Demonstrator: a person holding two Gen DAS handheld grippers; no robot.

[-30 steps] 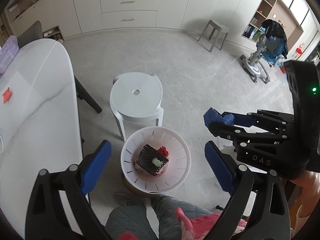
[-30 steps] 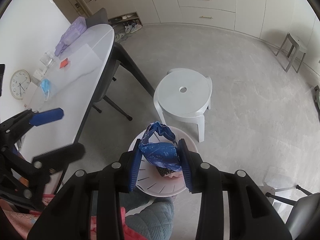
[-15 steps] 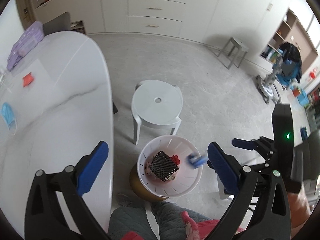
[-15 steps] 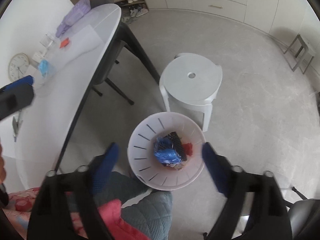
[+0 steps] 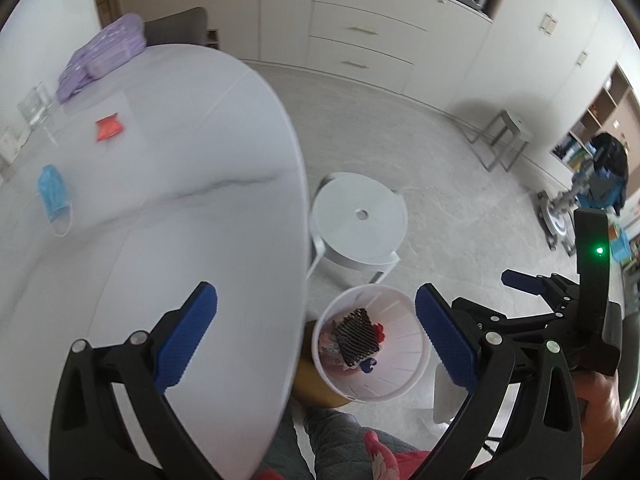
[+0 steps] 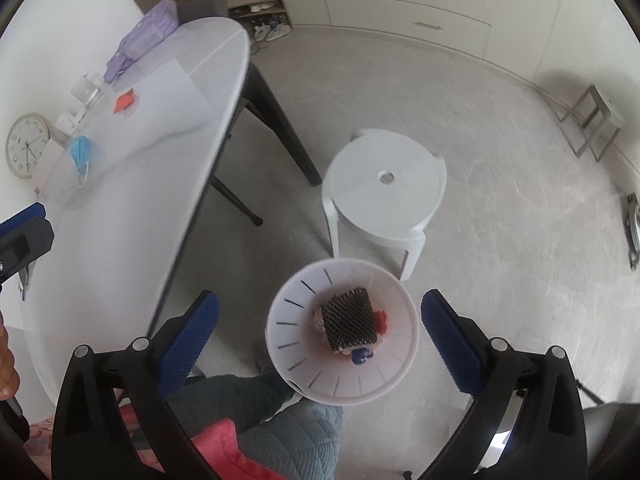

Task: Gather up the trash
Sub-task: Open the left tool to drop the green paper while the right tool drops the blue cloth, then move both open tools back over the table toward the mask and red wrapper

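Left wrist view. The left tool (image 5: 316, 340) stands wide open with nothing between its blue pads, above the rim of the white tabletop (image 5: 168, 208). On the floor beside the tabletop stands a white slotted waste bin (image 5: 404, 376); inside lie a black mesh sleeve (image 5: 358, 336), a red scrap (image 5: 380, 331) and a small crumpled blue wrapper (image 5: 366, 366). On the tabletop lie a blue face mask (image 5: 54, 192), creased with white ear loops, and a flat red wrapper (image 5: 108, 129), well apart. The right tool (image 5: 468, 304) appears at the right edge.

Right wrist view. The right tool (image 6: 320, 332) hangs over the bin (image 6: 304, 344), its jaws opening and now wide, with nothing between them. The blue wrapper (image 6: 362, 355) rests at the bin's bottom, touching the near edge of the mesh sleeve (image 6: 352, 318); the red scrap (image 6: 381, 319) lies just beside it. The mask (image 6: 80, 152) and red wrapper (image 6: 124, 101) lie on the tabletop (image 6: 132, 208), near a purple case (image 6: 144, 38).
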